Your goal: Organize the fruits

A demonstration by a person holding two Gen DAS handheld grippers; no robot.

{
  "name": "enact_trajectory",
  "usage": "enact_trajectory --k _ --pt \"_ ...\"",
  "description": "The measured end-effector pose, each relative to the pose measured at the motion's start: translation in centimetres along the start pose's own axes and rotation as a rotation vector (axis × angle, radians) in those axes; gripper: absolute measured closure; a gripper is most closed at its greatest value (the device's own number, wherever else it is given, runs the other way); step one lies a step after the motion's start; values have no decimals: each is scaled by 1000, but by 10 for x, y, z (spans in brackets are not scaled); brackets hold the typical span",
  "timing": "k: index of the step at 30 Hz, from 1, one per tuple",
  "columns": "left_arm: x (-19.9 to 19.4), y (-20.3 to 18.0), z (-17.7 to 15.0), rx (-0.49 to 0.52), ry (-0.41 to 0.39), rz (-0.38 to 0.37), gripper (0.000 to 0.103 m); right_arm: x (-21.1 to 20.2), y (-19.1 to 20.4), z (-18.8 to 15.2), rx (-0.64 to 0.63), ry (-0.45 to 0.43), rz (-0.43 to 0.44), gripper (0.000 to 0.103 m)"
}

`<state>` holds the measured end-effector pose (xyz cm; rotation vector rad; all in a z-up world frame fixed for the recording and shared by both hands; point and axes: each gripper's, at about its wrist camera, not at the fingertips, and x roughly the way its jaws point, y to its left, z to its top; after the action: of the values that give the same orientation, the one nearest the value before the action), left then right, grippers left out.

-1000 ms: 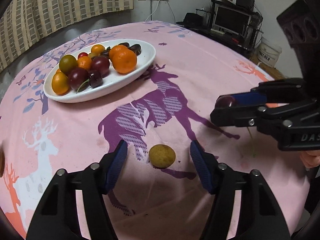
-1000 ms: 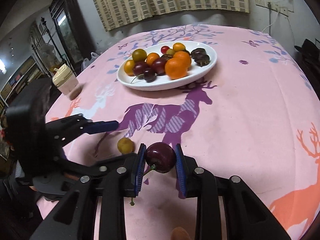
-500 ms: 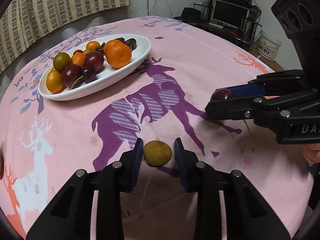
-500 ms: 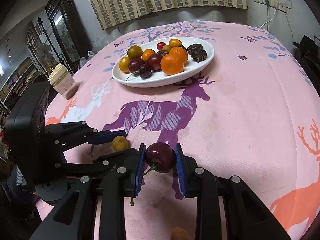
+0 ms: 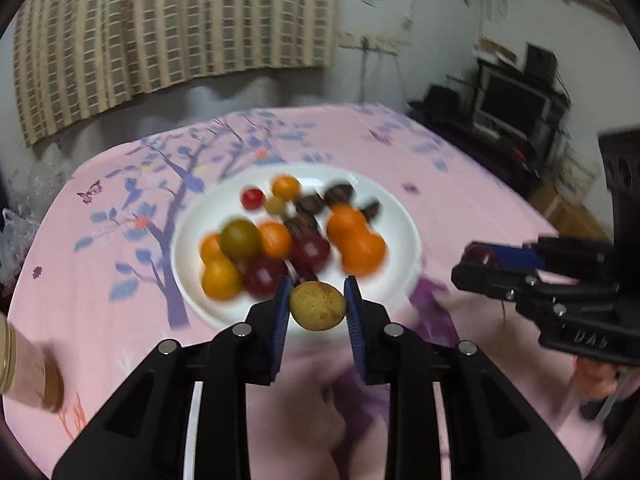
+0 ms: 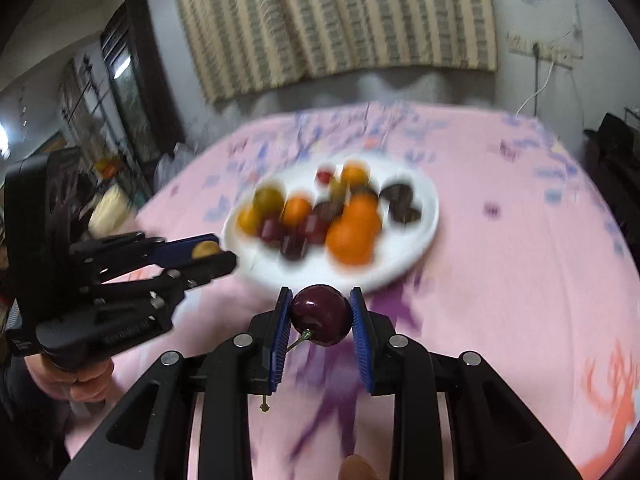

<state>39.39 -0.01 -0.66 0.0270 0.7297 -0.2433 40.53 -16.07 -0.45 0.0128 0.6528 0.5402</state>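
Note:
My left gripper (image 5: 317,307) is shut on a small yellow-brown fruit (image 5: 317,306), held in the air just short of the white plate's (image 5: 404,224) near rim. My right gripper (image 6: 321,316) is shut on a dark red cherry (image 6: 321,314) whose green stem hangs down, also near the plate (image 6: 424,216). The plate carries oranges, plums, a green fruit and dark pieces, all blurred. Each gripper shows in the other's view: the right gripper (image 5: 480,258) at the right, the left gripper (image 6: 206,250) at the left.
The round table wears a pink cloth (image 5: 460,200) with purple deer. A capped jar (image 5: 24,368) stands at its left edge. A striped curtain (image 5: 160,32) hangs behind, and a TV stand (image 5: 512,112) is at the far right. A hand (image 6: 80,380) holds the left gripper's grip.
The left gripper closed on the yellow-brown fruit and lifted it off the cloth toward the plate. The right gripper, still on the cherry, also rose and came closer to the plate.

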Motion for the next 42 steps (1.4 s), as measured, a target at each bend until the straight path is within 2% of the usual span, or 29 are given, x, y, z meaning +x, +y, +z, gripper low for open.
enact_trajectory --k 2,5,7,11,12,14,15,16,18,21,23,27,33,35,37,42 --pt "14 16 22 -43 -9 3 76 18 -6 17 24 -15 -5 74" --pt "45 38 52 -83 -12 46 76 55 -12 41 38 -4 -24 74" --pt "68 49 61 -102 15 59 76 79 -13 53 37 13 -37 74" --pt "90 59 64 -105 49 86 76 104 -14 63 48 33 -11 73" --pt "90 60 62 -106 48 97 70 106 -13 64 47 40 -7 57" --pt "81 62 58 -117 20 159 22 102 -10 60 53 44 -19 41" --pt "72 62 53 -121 -9 202 14 96 -7 55 49 41 -17 40" --pt "64 62 50 -118 -27 221 12 90 -4 51 40 42 -14 37" --pt "47 60 42 -98 -32 222 11 71 3 39 16 33 -29 16" --pt "17 55 26 -93 -35 229 7 39 13 17 -27 22 -57 4" --pt "-6 49 7 -89 -30 242 5 19 18 1 -53 18 -67 4" --pt "-39 38 -30 -86 -35 215 5 -21 18 -36 -103 -18 -47 4" --pt "-59 21 -82 -92 5 227 5 -52 2 -85 -34 14 -82 4" --pt "-62 15 -91 -75 26 225 5 -58 1 -99 -39 10 -107 4" --pt "-67 10 -96 -60 6 226 5 -57 1 -105 -43 30 -126 4" --pt "-67 4 -99 -35 16 220 5 -52 8 -108 -75 57 -138 4"
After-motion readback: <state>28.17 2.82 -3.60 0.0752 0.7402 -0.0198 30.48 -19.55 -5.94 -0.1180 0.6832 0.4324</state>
